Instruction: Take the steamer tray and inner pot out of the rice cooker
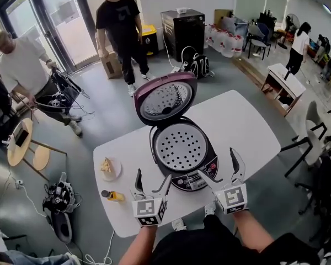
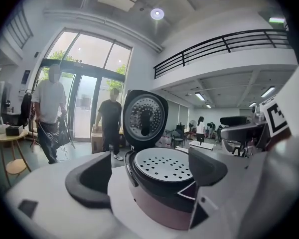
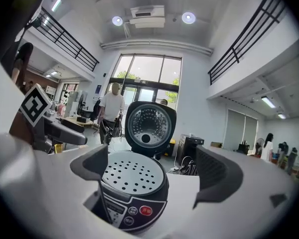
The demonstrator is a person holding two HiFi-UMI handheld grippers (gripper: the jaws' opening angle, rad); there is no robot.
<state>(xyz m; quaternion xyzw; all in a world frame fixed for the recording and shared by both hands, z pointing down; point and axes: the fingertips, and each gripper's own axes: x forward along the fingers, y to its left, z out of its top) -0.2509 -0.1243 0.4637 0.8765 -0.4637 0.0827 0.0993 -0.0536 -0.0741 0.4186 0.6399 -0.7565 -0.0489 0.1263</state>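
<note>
A dark rice cooker (image 1: pixel 182 156) stands on the white table (image 1: pixel 248 126) with its lid (image 1: pixel 165 99) swung up at the far side. A white perforated steamer tray (image 1: pixel 181 147) lies in its mouth and hides the inner pot. My left gripper (image 1: pixel 153 182) is open, just to the near left of the cooker, nothing between its jaws. My right gripper (image 1: pixel 219 171) is open at the near right, by the control panel (image 1: pixel 196 178). The tray (image 2: pixel 170 166) and lid (image 2: pixel 144 117) fill the left gripper view; the tray (image 3: pixel 132 176) and red button (image 3: pixel 146 210) show in the right gripper view.
A small plate of food (image 1: pixel 109 169) and a yellow bottle (image 1: pixel 111 195) lie on the table's left part. Two people stand on the floor beyond the table, near glass doors. Round stools (image 1: pixel 23 142) sit at the left, chairs (image 1: pixel 314 137) at the right.
</note>
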